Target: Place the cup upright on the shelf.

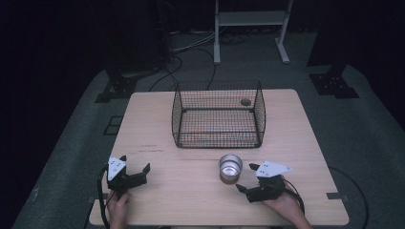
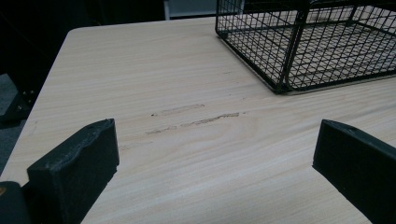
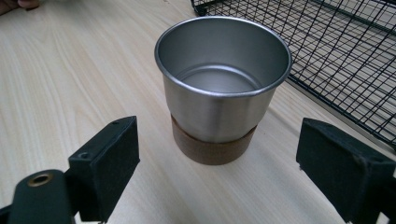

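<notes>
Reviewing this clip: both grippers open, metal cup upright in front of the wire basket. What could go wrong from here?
1. The metal cup tapers toward its brown base, and the right gripper points at it with jaws wide apart; a grip on the smooth steel wall could slip, or an off-centre close might tip it.
2. The wire basket stands close behind the cup, so a push forward may knock the cup against its mesh.
3. The left gripper sits far off, likely too far to steady it.

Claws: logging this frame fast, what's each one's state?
Left claw: open, holding nothing.
Right claw: open, metal cup just ahead, ungripped.
</notes>
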